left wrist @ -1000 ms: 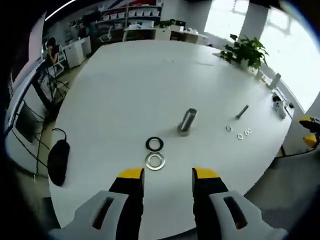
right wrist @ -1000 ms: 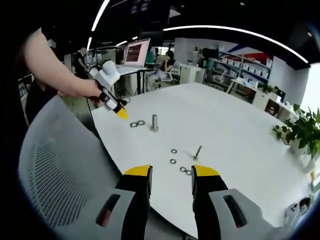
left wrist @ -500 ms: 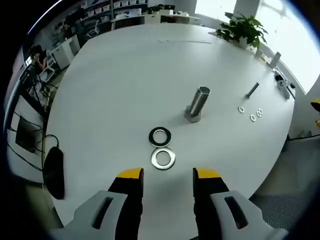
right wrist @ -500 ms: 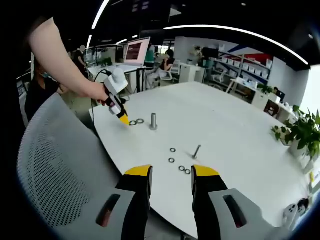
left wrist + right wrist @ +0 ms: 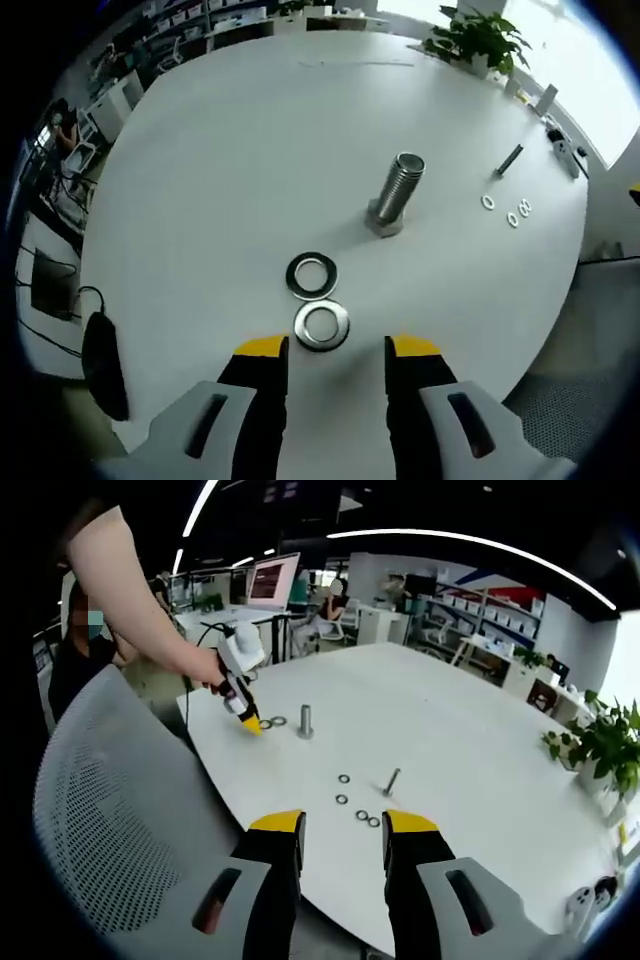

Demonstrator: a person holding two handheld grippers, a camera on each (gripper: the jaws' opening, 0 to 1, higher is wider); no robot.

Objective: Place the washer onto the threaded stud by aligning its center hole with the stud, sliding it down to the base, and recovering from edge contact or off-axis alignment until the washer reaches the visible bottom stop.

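The left gripper (image 5: pixel 337 347) has its jaws open, just below a washer (image 5: pixel 322 325) at lower centre. The threaded stud (image 5: pixel 398 192) stands upright above it. The right gripper (image 5: pixel 343 824) is open too.

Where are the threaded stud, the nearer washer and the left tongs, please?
threaded stud (image 5: pixel 400 190), left gripper view, on its threaded shaft.
nearer washer (image 5: pixel 322 338), left gripper view, on its metal ring.
left tongs (image 5: pixel 337 350), left gripper view, midway between the yellow tips.

- No text, label, brand, number or sign can be read in either view.
- The lit monitor (image 5: pixel 272 582) in the right gripper view shows a bright screen, but whatever is on it is too small and blurred to read.
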